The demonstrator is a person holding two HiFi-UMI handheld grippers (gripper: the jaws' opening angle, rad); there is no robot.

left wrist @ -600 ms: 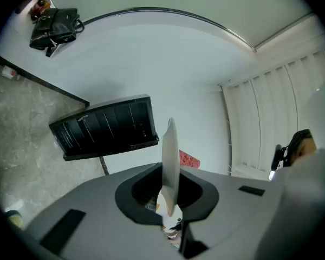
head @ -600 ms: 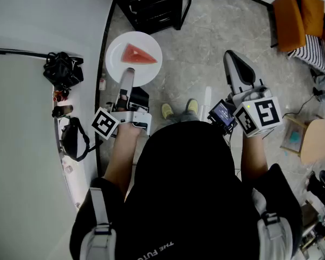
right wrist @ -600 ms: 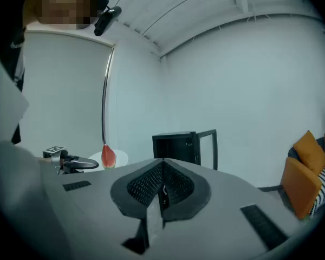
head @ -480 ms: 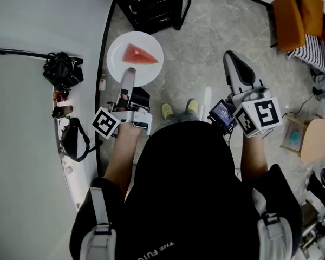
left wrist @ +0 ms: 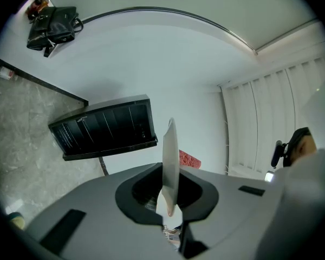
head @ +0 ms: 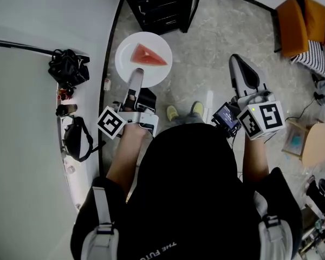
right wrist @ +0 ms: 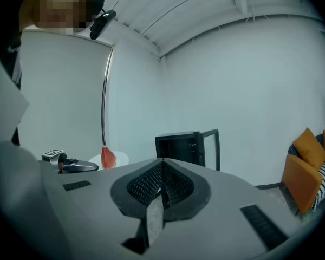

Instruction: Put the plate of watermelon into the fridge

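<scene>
Plate (head: 128, 59) in left gripper (head: 135, 79); shirt (head: 195, 199) "FUT"

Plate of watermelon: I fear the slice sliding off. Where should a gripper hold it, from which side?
Take the plate by its bare near rim, coming in level from the person's side, as the left gripper does: the thin edge fits the jaws and the slice lies clear.
</scene>
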